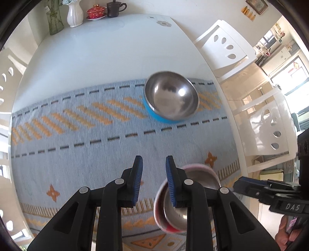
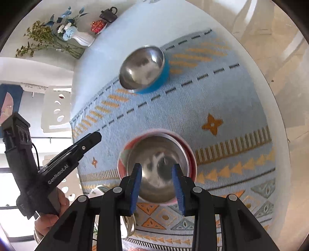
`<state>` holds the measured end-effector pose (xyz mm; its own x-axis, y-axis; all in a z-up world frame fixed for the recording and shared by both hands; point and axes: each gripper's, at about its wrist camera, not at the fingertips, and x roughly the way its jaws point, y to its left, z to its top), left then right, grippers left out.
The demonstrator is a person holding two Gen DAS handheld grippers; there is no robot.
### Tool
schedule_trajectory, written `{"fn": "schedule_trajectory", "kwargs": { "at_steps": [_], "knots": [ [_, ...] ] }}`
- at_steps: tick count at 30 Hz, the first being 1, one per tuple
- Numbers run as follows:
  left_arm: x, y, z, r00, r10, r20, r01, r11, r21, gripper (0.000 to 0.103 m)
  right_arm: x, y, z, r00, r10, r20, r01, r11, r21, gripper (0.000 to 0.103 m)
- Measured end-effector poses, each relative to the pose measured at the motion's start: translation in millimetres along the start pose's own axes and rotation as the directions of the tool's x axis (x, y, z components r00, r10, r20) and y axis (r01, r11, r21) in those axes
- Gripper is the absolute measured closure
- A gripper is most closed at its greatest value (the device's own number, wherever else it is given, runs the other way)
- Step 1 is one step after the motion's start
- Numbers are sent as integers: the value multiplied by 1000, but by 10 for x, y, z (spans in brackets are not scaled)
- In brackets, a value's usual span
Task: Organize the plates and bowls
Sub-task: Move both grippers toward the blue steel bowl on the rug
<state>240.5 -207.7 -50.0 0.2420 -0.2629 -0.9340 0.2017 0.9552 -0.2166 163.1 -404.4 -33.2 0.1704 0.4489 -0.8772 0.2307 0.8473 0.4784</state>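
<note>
A steel bowl with a blue outside (image 1: 171, 100) (image 2: 143, 69) stands on the far part of the patterned cloth (image 1: 77, 154). A second steel bowl with a red and pink outside (image 1: 179, 212) (image 2: 154, 150) sits on the near part of the cloth. My right gripper (image 2: 156, 166) hovers just above this bowl's hollow, its blue pads a little apart with nothing between them. My left gripper (image 1: 154, 160) hangs beside the red bowl's left side, pads slightly apart over bare cloth. Each gripper also shows in the other's view: the right gripper (image 1: 237, 185) and the left gripper (image 2: 92, 138).
The cloth lies on a white round table (image 1: 96, 58). At the far edge stand a white vase (image 1: 75, 14), a glass vase (image 1: 55, 21), a red lidded cup (image 1: 96, 11) and a dark mug (image 1: 114, 8). White chairs (image 1: 226, 44) ring the table. A hand (image 2: 50, 218) holds the left gripper.
</note>
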Motion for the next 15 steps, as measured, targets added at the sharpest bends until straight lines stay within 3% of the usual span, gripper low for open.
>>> {"fn": "schedule_trajectory", "kwargs": {
  "at_steps": [5, 13, 14, 15],
  "knots": [
    [130, 17, 209, 1000, -15, 3, 15, 999, -29, 81, -37, -42, 366, 1000, -13, 19, 13, 1000, -15, 72],
    [362, 31, 476, 1000, 10, -13, -10, 1000, -6, 81, 91, -215, 881, 999, 38, 12, -38, 999, 29, 71],
    [393, 47, 517, 1000, 13, -13, -13, 1000, -9, 81, 93, -234, 940, 999, 36, 11, -36, 999, 37, 70],
    [444, 69, 576, 1000, 12, -16, -13, 1000, -12, 81, 93, -264, 1020, 999, 32, 14, -33, 999, 42, 62]
  ]
}}
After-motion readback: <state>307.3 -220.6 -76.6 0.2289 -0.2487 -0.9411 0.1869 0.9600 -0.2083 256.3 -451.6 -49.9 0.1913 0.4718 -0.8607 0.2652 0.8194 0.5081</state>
